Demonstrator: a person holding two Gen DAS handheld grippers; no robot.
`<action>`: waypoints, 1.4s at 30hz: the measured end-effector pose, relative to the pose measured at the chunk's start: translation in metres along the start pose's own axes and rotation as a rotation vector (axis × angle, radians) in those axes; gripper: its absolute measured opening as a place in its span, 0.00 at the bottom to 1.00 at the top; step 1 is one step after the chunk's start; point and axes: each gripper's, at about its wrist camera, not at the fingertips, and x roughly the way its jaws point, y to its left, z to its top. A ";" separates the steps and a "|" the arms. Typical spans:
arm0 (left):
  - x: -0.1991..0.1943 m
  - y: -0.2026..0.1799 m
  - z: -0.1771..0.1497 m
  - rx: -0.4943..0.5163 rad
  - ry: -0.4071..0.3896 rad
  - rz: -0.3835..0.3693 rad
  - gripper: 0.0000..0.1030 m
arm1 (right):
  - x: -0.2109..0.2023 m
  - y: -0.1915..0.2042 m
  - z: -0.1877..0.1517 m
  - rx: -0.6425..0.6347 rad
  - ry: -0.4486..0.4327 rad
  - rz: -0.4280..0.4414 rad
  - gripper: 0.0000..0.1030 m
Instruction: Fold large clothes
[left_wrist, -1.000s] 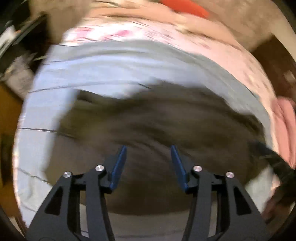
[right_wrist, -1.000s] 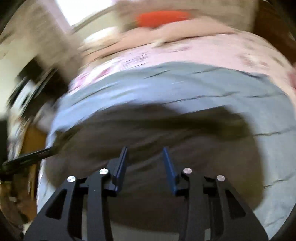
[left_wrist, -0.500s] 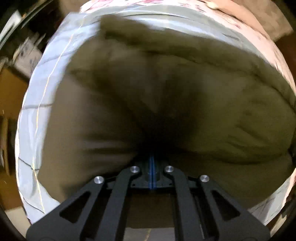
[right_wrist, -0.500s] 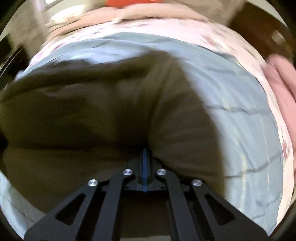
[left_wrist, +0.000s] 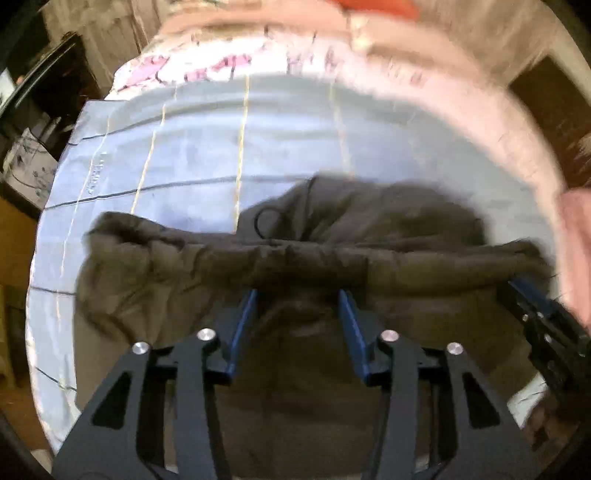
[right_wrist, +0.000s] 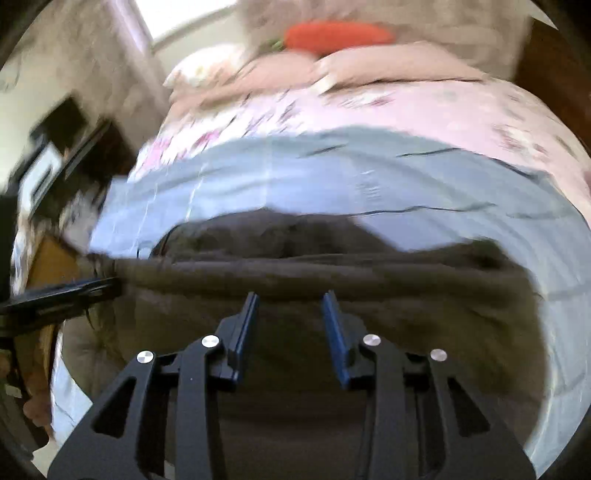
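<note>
both pairs of blue-padded fingers stand spread, and their jaws are opening. the left gripper (left_wrist: 297, 295) points down at a dark olive-brown hooded garment (left_wrist: 207, 266), its fingertips just short of the thick rolled fold that runs across the cloth; nothing is pinched between the pads, and only the garment's lower layer shows in the gap. the right gripper (right_wrist: 290, 297) is set the same way, tips at the near side of that same rolled fold (right_wrist: 332, 269), pads apart and clear of the fabric.

the garment lies spread on a pale blue sheet (left_wrist: 184, 147) with thin dark and yellow lines, which covers a bed. its hood, with a dark drawcord loop (left_wrist: 266, 221), sits beyond the fold. past the sheet is a pink floral bedcover (right_wrist: 406, 110), then pillows and something orange-red (right_wrist: 336, 35), blurred. in the left view the right gripper enters at the right edge; in the right view the left one enters from the left.
</note>
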 end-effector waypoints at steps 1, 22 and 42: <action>0.019 0.004 0.004 0.023 0.023 0.078 0.38 | 0.011 -0.009 0.001 0.005 0.018 -0.029 0.33; 0.002 0.109 -0.099 -0.169 0.066 0.141 0.56 | -0.024 -0.086 -0.105 0.230 0.085 -0.182 0.66; -0.039 0.088 -0.107 -0.182 0.054 0.063 0.74 | -0.087 -0.047 -0.130 0.207 0.055 -0.214 0.73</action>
